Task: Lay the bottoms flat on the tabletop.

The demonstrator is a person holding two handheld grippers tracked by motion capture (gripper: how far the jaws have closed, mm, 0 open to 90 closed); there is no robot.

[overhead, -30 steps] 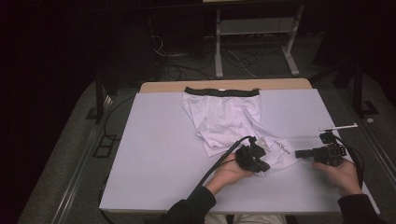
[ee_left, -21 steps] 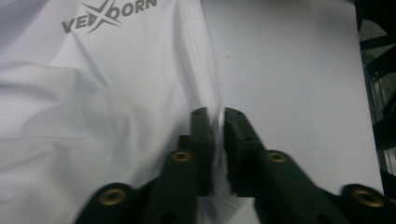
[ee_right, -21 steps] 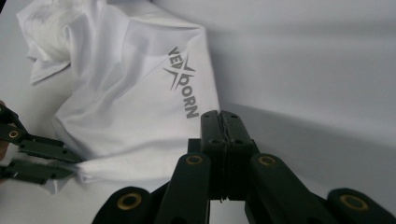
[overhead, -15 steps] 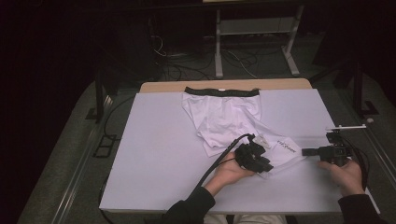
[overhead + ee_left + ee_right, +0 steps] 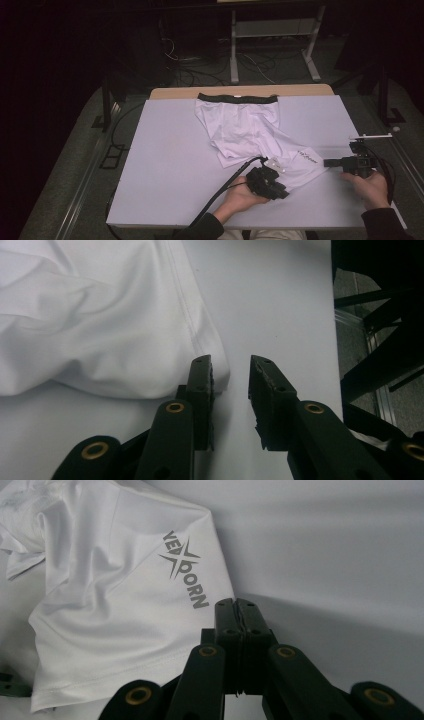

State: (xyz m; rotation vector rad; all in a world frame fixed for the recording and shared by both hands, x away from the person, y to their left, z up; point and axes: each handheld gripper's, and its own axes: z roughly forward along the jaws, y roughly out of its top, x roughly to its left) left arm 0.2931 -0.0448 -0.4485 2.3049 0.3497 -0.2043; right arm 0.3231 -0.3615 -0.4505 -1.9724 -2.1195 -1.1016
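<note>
Two grippers work at the near edge of a pale table [image 5: 165, 165], where a pair of white boxer shorts [image 5: 245, 127] lies spread with its dark waistband [image 5: 237, 97] toward the far side. In the high view the left gripper [image 5: 274, 167] sits at the hem of the shorts' near leg, but the person's left hand [image 5: 239, 197] and the gripper's dark body cover the jaws, so the contact cannot be read there. The left gripper view settles it: the jaws have just been opening and now stand apart, one pad [image 5: 202, 377] just against the hem's corner, bare table in the gap, nothing pinched. The right gripper [image 5: 327, 162] lies level near the table's right edge, held by the right hand [image 5: 371, 187]. Its own view shows the jaws clenched together on nothing, tips just beside the leg's edge near a grey printed logo [image 5: 184, 569]. The logo's middle letter is stylised and hard to read. Beyond the table the room is dark; a metal frame [image 5: 272, 47] and floor cables are barely visible.
</note>
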